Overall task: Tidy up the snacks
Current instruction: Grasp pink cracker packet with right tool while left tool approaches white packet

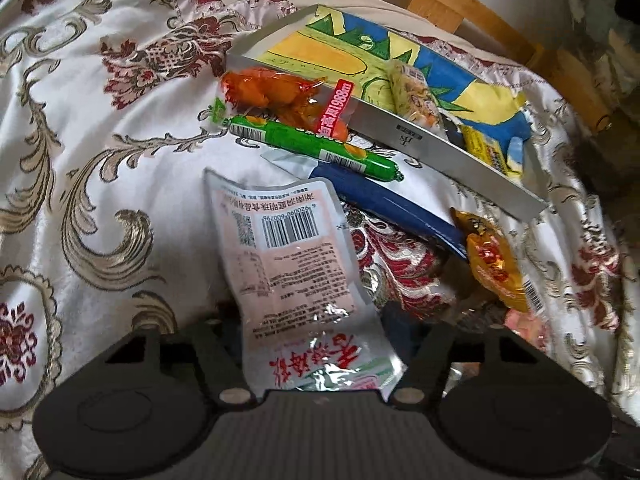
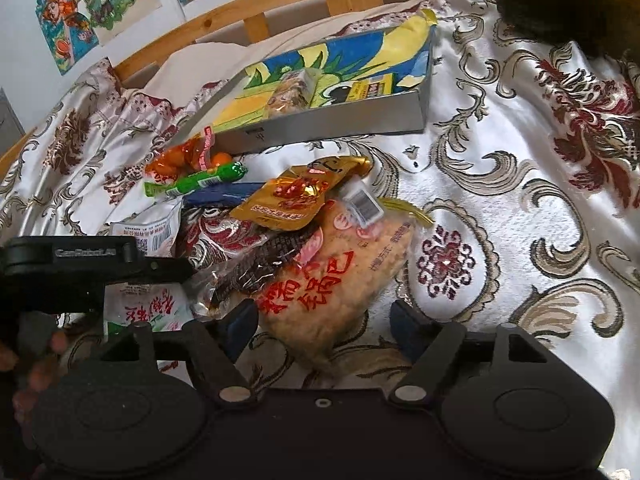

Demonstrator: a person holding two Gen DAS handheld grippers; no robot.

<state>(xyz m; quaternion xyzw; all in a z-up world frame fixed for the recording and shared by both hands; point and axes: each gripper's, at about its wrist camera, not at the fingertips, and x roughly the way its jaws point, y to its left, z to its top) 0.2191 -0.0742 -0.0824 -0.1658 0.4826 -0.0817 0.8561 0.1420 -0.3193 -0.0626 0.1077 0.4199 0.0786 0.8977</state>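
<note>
A grey box (image 1: 448, 152) with a colourful lining lies on the bedspread and holds a few snacks (image 1: 412, 96). My left gripper (image 1: 316, 320) is shut on a pink-and-silver foil packet (image 1: 288, 264), its fingertips hidden behind the packet. Beyond it lie a green sausage (image 1: 312, 148), an orange packet (image 1: 276, 92), a blue packet (image 1: 392, 208) and a gold packet (image 1: 496, 264). My right gripper (image 2: 324, 316) is open around the near end of a beige rice-cracker bag (image 2: 352, 276). The box (image 2: 340, 120) and the gold packet (image 2: 296, 196) lie further off.
A dark snack bag (image 2: 260, 264) lies against the cracker bag. The left gripper's body (image 2: 80, 264) and a hand sit at the left of the right wrist view. A wooden bed rail (image 2: 248, 8) and wall drawings (image 2: 92, 4) are behind. Patterned bedspread (image 2: 520, 200) stretches right.
</note>
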